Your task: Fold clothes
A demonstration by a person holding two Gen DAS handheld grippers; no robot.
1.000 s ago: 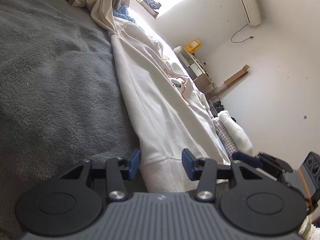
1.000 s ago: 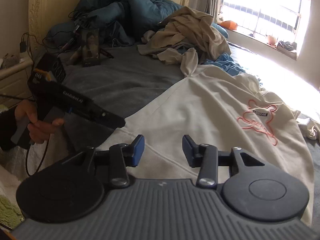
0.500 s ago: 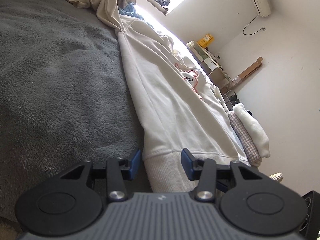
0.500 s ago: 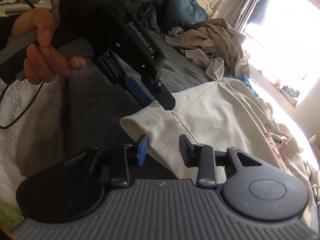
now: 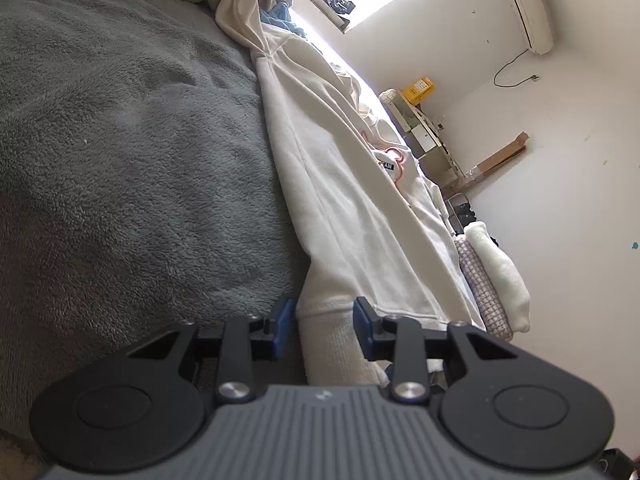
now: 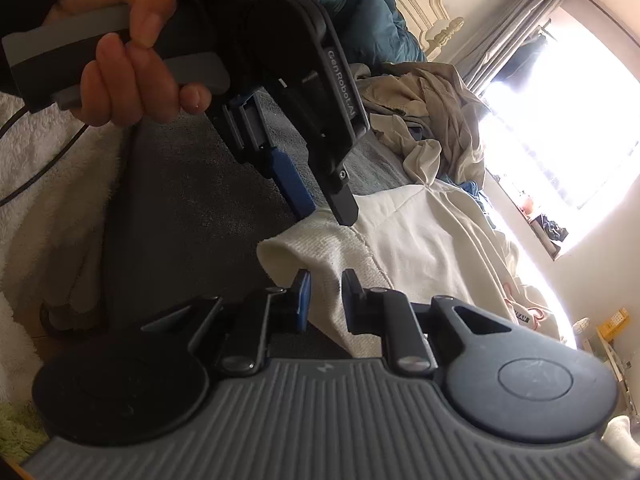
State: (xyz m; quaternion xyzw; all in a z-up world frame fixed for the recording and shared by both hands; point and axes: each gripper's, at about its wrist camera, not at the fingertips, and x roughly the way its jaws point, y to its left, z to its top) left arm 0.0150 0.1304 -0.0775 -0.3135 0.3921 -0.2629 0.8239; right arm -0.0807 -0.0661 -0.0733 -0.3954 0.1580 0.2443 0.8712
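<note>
A cream sweatshirt (image 5: 352,216) is spread on a bed covered by a grey fleece blanket (image 5: 120,152). Its long axis is seen to run from the ribbed hem (image 5: 336,344), nearest both cameras, away toward the bright window (image 6: 560,128), where one sleeve is drawn out to a twisted point beside a pile of unfolded clothes (image 6: 432,112). A pink outline print with a small dark label (image 5: 390,162) is shown on the upward-facing side.

In the left wrist view, the left gripper (image 5: 324,326) is placed around the ribbed hem, a blue-padded finger on either side of the band. A gap is kept between the pads and the cloth is not visibly pinched, so the claw is taken as partly open and holding nothing firmly. In the right wrist view, the right gripper (image 6: 323,300) is set astride the hem corner (image 6: 304,252), its fingers narrowly parted with the cloth between them; whether the pads press it cannot be told. The left gripper is also seen there, held in a hand (image 6: 128,52), its tips just above the same hem.

Bare blanket is left open on the side of the sweatshirt's long edge toward the headboard (image 6: 420,4). On the opposite side, folded textiles (image 5: 496,280) are stacked near the hem at the bed's edge.
</note>
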